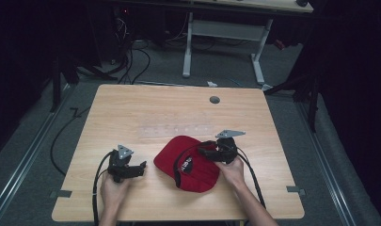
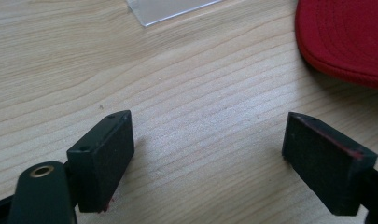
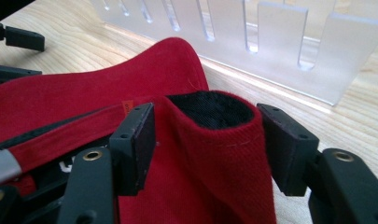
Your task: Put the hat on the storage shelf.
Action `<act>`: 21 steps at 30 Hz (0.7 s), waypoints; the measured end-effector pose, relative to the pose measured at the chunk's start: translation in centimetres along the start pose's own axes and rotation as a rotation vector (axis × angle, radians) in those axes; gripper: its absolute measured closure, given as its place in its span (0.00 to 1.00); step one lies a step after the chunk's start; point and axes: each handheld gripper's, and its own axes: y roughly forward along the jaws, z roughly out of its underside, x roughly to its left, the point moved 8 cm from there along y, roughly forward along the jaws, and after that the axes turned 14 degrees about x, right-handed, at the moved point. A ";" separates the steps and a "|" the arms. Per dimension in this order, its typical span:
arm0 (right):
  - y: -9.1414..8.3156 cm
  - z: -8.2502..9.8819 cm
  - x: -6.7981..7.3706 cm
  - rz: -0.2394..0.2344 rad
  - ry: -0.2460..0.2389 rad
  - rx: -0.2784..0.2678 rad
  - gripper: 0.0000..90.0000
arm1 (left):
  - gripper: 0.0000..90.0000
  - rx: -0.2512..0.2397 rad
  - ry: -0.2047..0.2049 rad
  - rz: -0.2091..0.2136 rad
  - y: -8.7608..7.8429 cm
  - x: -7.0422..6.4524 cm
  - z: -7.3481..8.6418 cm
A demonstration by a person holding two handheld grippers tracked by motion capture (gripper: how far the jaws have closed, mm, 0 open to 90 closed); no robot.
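Observation:
A red cap (image 1: 188, 165) lies upside down on the wooden table (image 1: 131, 108), front of centre, with its black inner band showing. My right gripper (image 1: 202, 151) is at the cap's right side. Its jaws stand wide on either side of a raised fold of the red cap (image 3: 84, 102). The fold stays round and unsquashed between the pads, so my right gripper (image 3: 207, 140) is open. My left gripper (image 1: 142, 167) rests on the table left of the cap, open, with bare wood between its jaws (image 2: 210, 154). The red cap's brim (image 2: 350, 37) shows beyond it.
A clear slotted plastic rack (image 1: 176, 131) stands just behind the cap, close to the right gripper's jaws (image 3: 270, 42). A round cable hole (image 1: 214, 100) sits near the table's far edge. Cables trail from both grippers toward the front edge.

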 end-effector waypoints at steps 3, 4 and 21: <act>0.4 0.1 -0.1 -0.009 0.000 0.008 0.48 | 0.19 0.000 0.000 0.000 0.0 0.0 0.0; 0.6 0.2 -0.1 -0.011 0.002 0.009 0.49 | 0.19 0.000 0.000 0.000 0.0 0.0 0.0; 0.3 0.7 0.2 -0.070 -0.056 0.000 0.86 | 0.19 -0.001 -0.002 -0.001 0.0 0.0 0.0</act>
